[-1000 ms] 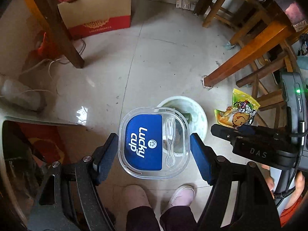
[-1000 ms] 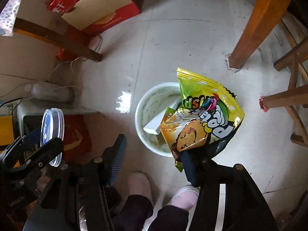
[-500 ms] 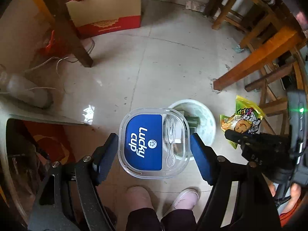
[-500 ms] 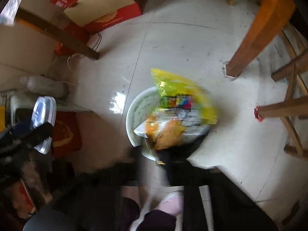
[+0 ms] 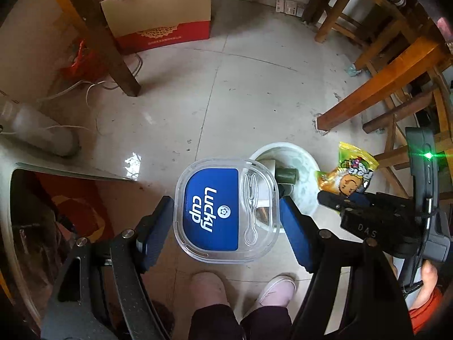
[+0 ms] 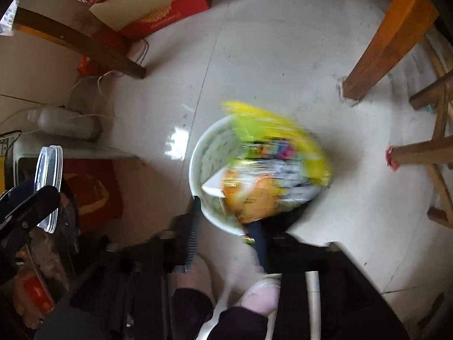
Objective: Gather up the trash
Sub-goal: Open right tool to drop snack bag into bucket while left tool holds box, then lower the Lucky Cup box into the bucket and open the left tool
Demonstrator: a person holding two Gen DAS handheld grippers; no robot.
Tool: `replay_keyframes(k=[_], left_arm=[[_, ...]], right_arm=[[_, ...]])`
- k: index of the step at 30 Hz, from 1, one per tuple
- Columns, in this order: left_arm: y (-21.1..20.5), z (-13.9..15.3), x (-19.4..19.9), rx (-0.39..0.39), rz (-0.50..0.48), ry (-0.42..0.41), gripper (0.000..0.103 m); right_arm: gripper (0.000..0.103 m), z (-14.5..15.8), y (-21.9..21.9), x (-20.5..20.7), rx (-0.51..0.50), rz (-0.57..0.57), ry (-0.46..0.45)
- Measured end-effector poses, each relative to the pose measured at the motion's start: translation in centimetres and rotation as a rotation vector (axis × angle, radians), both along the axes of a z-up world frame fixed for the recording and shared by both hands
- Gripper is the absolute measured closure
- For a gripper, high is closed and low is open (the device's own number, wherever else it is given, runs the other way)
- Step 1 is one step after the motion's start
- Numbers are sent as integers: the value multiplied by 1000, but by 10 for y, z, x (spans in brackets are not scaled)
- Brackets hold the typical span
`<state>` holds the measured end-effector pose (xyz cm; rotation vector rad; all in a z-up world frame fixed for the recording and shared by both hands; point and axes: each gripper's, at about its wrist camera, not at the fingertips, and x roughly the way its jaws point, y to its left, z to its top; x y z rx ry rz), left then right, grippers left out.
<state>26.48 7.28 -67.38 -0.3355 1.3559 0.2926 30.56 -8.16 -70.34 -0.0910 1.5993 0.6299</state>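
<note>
My left gripper is shut on a clear plastic lid with a blue "Lucky cup" label and a moulded fork, held above the floor beside a white waste bin. The bin holds a dark green item. My right gripper is motion-blurred; a yellow-green snack bag sits at its fingers over the bin. In the left wrist view the bag is held at the right gripper's tip, just right of the bin. The lid shows edge-on in the right wrist view.
A cardboard box with a red band stands at the back. Wooden table and chair legs stand right, another leg left. A grey cylinder with cables lies left. The person's feet are below the grippers.
The right gripper has swung the snack bag over the bin, and its view is now blurred. The left gripper still holds the lid, shifted slightly.
</note>
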Motion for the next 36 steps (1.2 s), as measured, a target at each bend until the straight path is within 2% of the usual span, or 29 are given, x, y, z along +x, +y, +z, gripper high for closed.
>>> replay_keyframes(k=[1,3,4,5,7,9,13,17,22,25,27,29,32,36], left_arm=[[0,-1,0,-8,-4,0,28],[1,-4,2,-28,-19,1,28],[2,-5,5,-52,-31,-3,28],[1,-6,8,-75,-43,-7,28],[0,-7,15,-102,-67,-21,28],[0,-8,25,-162,-101,-46,28],[-2,-17,50,-279,-181,-82,28],[-8,-33,83,-386,-310,-61,28],[-20,-46,117,-424,-414,-22,28],[-30,-45,125,-391,-460,-29,28],[-37,-50,126,-322,-481,-16,29],[-41,-62,127,-281,-490,16,29],[-38,-87,129,-271,-485,66,28],[-33,-110,130,-161,-497,121,28]], right_arm=[[95,2,0,-2,-1,13,-31],[94,5,1,-5,-13,38,-64],[90,8,0,-6,13,43,-66],[82,9,-3,-7,32,49,-47],[33,7,-3,-9,57,66,1],[31,13,-9,-10,91,49,-18],[31,20,-10,-12,137,87,-28],[31,26,-8,-16,154,145,-71],[31,36,1,-26,165,236,-139],[31,30,11,-30,143,283,-148],[31,27,16,-33,141,302,-149],[31,28,20,-35,166,317,-156],[31,37,25,-38,204,339,-193],[31,38,26,-35,232,346,-198]])
